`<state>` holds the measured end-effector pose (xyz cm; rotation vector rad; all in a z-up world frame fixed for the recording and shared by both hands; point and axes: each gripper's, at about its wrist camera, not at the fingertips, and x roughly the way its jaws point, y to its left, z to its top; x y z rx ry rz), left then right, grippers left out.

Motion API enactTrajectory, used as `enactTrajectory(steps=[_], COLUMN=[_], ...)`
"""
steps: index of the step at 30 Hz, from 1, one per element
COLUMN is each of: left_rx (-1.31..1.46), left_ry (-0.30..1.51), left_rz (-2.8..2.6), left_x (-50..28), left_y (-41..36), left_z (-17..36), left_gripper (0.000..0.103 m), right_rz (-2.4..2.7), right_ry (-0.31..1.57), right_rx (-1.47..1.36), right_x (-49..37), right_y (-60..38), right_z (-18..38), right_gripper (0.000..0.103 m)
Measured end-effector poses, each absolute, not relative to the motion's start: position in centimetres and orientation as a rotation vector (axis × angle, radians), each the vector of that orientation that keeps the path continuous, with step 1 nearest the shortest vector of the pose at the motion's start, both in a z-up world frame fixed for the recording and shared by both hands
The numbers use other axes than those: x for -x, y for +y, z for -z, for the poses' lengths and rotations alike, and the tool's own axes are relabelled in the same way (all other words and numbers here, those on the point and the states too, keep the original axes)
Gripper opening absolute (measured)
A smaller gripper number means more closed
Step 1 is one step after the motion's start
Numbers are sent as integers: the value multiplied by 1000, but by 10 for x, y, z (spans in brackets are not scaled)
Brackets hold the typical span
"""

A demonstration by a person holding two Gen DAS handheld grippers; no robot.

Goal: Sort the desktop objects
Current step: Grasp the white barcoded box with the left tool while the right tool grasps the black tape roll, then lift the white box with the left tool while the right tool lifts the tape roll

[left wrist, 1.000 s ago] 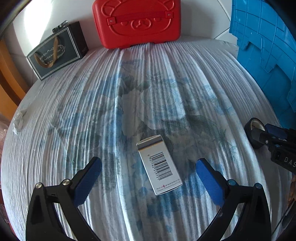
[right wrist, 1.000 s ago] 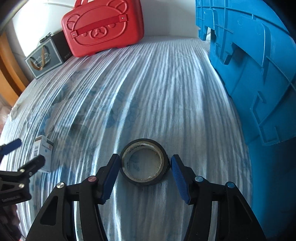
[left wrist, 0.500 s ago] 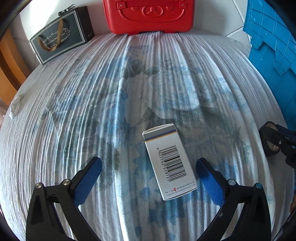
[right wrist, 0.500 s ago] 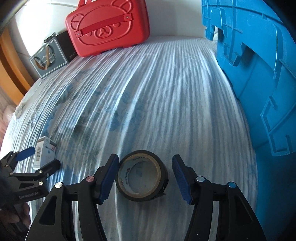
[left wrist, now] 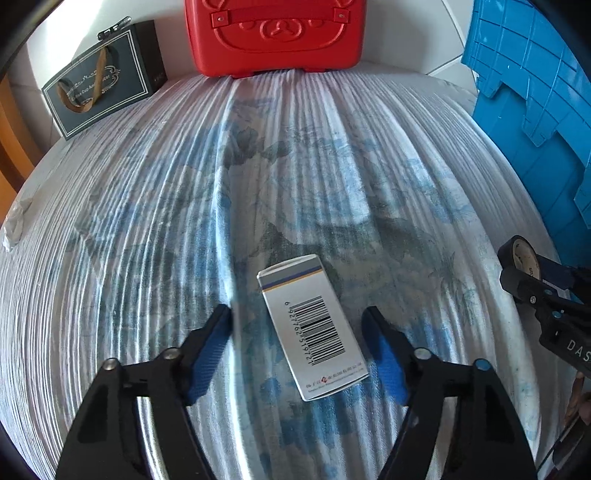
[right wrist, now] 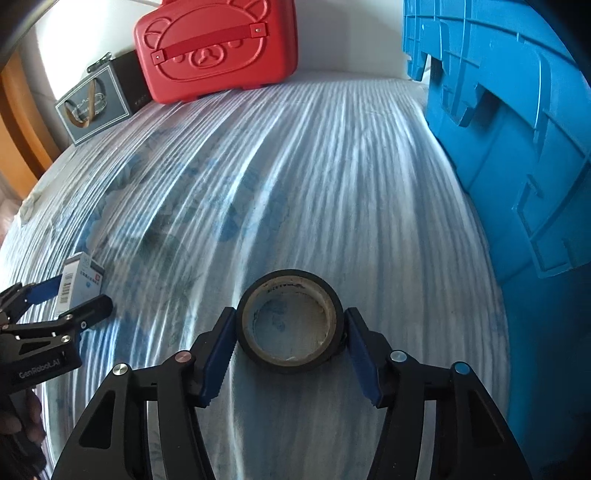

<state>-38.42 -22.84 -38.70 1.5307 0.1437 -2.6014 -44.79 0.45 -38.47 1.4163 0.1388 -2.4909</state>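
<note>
A white barcode box lies flat on the blue-flowered cloth, between the fingers of my left gripper, which is open and stands apart from the box on both sides. The box also shows at the left of the right wrist view. A black tape roll sits between the blue pads of my right gripper, which is closed against the roll's two sides. The roll shows at the right edge of the left wrist view.
A red bear-face case and a dark gift bag stand at the far edge by the wall. A large blue plastic crate fills the right side. A crumpled white scrap lies at the left edge.
My left gripper moved forward around the box and its fingers narrowed. My right gripper's pads closed onto the tape roll.
</note>
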Motion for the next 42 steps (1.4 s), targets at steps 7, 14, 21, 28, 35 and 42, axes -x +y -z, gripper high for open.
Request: enactTrajectory(steps=[7, 14, 21, 28, 35, 42], left_rx=[-1572, -1578, -1545, -1479, -1398, -1449], left_ry=[194, 188, 173, 154, 18, 16], left_rz=[2622, 2678, 2757, 2768, 2806, 2824], left_x=[373, 361, 355, 342, 318, 316], left_y=[-238, -249, -250, -256, -255, -256], left_z=[383, 384, 365, 341, 316, 325], left_gripper=[43, 32, 30, 30, 30, 26], right_rz=[2510, 2533, 2584, 2584, 2542, 2516], right_ry=[156, 159, 164, 152, 121, 126], right_rx=[-1378, -1378, -1335, -1277, -1286, -1284], right_x=[440, 438, 431, 414, 411, 401], right_y=[5, 6, 6, 6, -3, -17], right_z=[371, 367, 352, 338, 336, 332], right_gripper=[57, 57, 57, 57, 57, 57])
